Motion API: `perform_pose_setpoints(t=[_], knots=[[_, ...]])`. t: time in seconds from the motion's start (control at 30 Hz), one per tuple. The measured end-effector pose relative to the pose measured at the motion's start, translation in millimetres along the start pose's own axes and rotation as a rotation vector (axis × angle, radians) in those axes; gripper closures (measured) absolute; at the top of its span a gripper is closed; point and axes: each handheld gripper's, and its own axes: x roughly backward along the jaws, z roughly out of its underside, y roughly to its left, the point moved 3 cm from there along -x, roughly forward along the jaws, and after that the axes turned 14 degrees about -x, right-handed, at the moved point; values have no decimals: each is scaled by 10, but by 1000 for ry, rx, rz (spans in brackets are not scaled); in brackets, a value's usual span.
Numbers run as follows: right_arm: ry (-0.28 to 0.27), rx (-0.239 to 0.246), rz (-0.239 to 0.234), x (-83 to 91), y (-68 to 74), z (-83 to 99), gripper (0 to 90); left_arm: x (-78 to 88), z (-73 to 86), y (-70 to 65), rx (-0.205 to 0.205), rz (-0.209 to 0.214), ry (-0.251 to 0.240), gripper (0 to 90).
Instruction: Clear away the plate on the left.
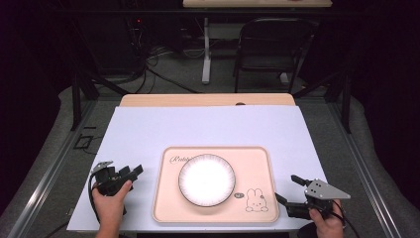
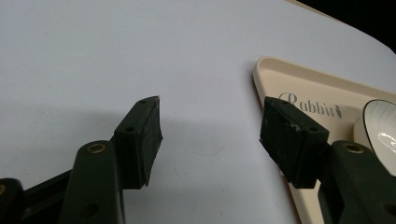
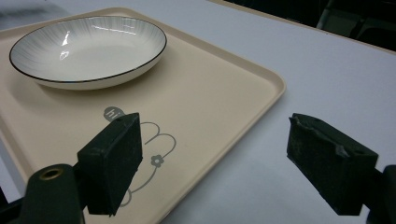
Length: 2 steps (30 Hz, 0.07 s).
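Two black handheld grippers are seen, one in each bare hand, with no sleeves visible at the wrists. The left gripper (image 1: 132, 172) is made of matte black blocks, with a small grey plate on top and a black cable looped beside it. The right gripper (image 1: 289, 189) is topped by a grey three-cornered plate dotted with dark screws. Brass-coloured rivets are set into the black arms, and the rubber pads (image 3: 113, 161) are scuffed at their edges.

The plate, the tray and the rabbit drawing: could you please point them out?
plate (image 1: 206, 179), high view, its centre.
tray (image 1: 257, 157), high view, bare far right corner.
rabbit drawing (image 1: 254, 200), high view, its body.
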Motion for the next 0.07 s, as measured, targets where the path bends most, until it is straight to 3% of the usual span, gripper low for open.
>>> perform_pose_setpoints(t=[0.07], knots=[[0, 0, 0, 0, 0, 0, 175, 0, -2, -2, -1, 1, -2, 385]])
